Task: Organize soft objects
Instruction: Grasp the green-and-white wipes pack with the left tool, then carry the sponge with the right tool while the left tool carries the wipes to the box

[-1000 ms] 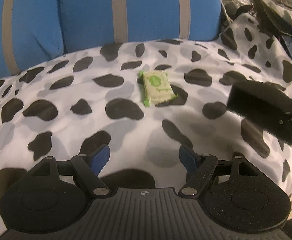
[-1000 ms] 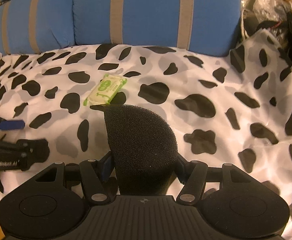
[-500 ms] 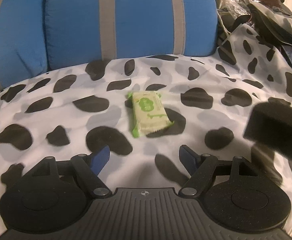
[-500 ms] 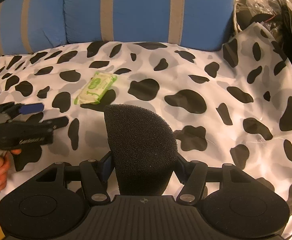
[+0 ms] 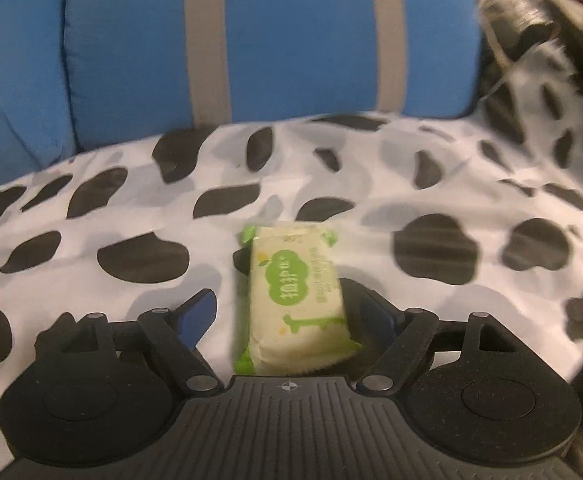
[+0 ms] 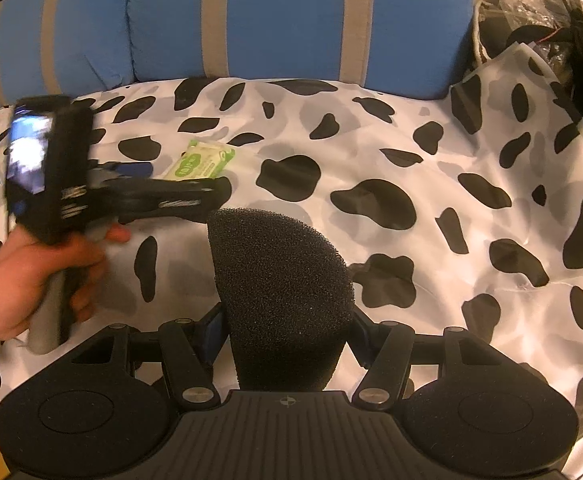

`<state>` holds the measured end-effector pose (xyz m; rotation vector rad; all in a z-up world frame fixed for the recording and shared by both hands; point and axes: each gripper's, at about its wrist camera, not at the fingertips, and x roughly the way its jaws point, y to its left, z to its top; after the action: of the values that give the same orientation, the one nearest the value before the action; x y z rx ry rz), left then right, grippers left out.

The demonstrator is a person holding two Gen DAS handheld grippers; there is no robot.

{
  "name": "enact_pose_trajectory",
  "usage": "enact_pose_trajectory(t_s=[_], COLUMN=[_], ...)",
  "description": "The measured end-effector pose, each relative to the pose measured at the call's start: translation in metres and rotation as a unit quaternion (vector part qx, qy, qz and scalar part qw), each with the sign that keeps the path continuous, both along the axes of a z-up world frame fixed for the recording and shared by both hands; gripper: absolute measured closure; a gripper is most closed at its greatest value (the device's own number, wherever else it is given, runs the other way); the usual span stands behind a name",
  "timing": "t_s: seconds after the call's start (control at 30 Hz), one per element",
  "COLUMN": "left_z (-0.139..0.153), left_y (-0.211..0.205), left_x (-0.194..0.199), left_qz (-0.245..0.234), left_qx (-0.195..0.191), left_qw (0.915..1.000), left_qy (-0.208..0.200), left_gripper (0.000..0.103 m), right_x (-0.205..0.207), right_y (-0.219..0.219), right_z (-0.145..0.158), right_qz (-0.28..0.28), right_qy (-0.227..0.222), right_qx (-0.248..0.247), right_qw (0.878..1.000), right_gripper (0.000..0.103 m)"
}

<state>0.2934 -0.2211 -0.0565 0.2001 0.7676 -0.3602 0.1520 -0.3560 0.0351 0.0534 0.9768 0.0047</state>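
The left gripper (image 5: 287,316) has been opening; its fingers sit wide apart around the green wipes pack (image 5: 297,300), not squeezing it, mid-blanket (image 5: 451,184). The right gripper (image 6: 287,324) squeezes a black sponge (image 6: 279,280).

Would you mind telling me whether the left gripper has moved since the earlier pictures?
Yes. The left gripper has advanced toward the blue cushion; its just-widened jaws now flank the tissue pack, which lies on the spotted sheet.

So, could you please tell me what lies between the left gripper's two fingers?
In the left wrist view, the green-and-cream wipes packet lies between the open left gripper fingers, unpinched.
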Motion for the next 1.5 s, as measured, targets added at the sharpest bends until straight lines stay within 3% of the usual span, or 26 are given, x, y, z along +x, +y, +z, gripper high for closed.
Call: enact_pose_trajectory(t_s=[0.1, 0.13, 0.2, 0.3, 0.47, 0.77, 1.5], left_z=[-0.009, -0.009, -0.005, 0.000, 0.006, 0.021, 0.082], left_y=[-0.005, -0.005, -0.004, 0.003, 0.025, 0.066, 0.103], left_x=[0.010, 0.008, 0.007, 0.004, -0.015, -0.054, -0.129], left_qz=[-0.003, -0.014, -0.019, -0.026, -0.028, -0.017, -0.020], left_qx=[0.010, 0.006, 0.009, 0.008, 0.002, -0.009, -0.009], left_qw=[0.9996, 0.9996, 0.9994, 0.9983, 0.9980, 0.9992, 0.9996], left_qy=[0.026, 0.022, 0.029, 0.052, 0.056, 0.037, -0.018], left_gripper=[0.032, 0.047, 0.055, 0.056, 0.056, 0.056, 0.056], right_x=[0.001, 0.002, 0.003, 0.004, 0.007, 0.007, -0.010], right_y=[0.002, 0.002, 0.003, 0.007, 0.012, 0.014, 0.053], right_z=[0.000, 0.000, 0.000, -0.001, -0.005, -0.014, 0.001], right_qz=[0.002, 0.003, 0.003, 0.006, 0.007, -0.010, 0.003], right_qy=[0.000, 0.000, -0.001, -0.001, 0.003, 0.000, -0.023], right_qx=[0.002, 0.003, 0.005, 0.009, 0.008, 0.004, 0.014], right_qw=[1.000, 1.000, 1.000, 1.000, 1.000, 1.000, 1.000], right_gripper=[0.039, 0.039, 0.039, 0.039, 0.039, 0.040, 0.040])
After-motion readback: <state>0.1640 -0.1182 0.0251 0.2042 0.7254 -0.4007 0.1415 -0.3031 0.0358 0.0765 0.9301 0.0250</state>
